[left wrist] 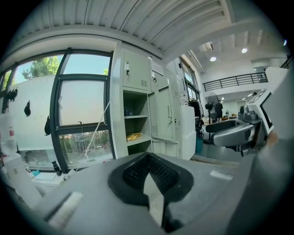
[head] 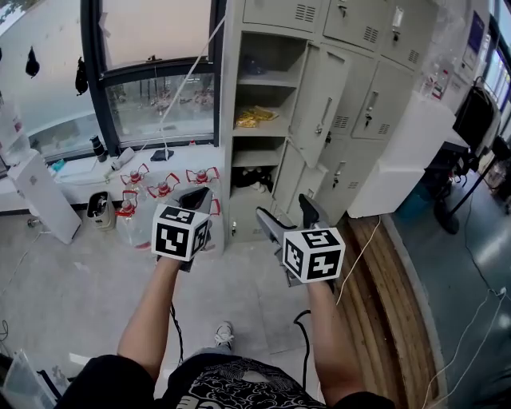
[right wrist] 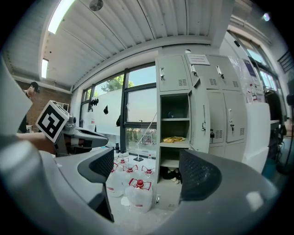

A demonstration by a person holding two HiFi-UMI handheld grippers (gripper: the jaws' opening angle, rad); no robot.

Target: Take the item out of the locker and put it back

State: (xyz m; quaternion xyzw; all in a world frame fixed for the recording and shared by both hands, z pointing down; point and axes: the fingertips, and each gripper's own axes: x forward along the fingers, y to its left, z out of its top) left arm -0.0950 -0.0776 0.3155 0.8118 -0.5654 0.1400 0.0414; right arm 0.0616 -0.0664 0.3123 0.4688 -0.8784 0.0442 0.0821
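The grey locker (head: 275, 24) stands ahead with one column of doors swung open. A yellow packet (head: 255, 117) lies on its middle shelf, also seen in the left gripper view as the yellow packet (left wrist: 134, 136) and in the right gripper view as the yellow packet (right wrist: 173, 139). My left gripper (head: 196, 198) is held in the air well short of the locker, its pads (left wrist: 156, 172) pressed together with nothing between them. My right gripper (head: 287, 210) hovers beside it, jaws apart and empty, and its pads (right wrist: 200, 174) frame the locker's lower shelves.
Several clear water jugs with red handles (head: 164, 188) stand on the floor left of the locker. Dark items (head: 251, 177) fill a lower shelf. The open doors (head: 319, 104) jut out to the right. A wooden platform (head: 391, 303) and a white cabinet (head: 399, 160) lie on the right.
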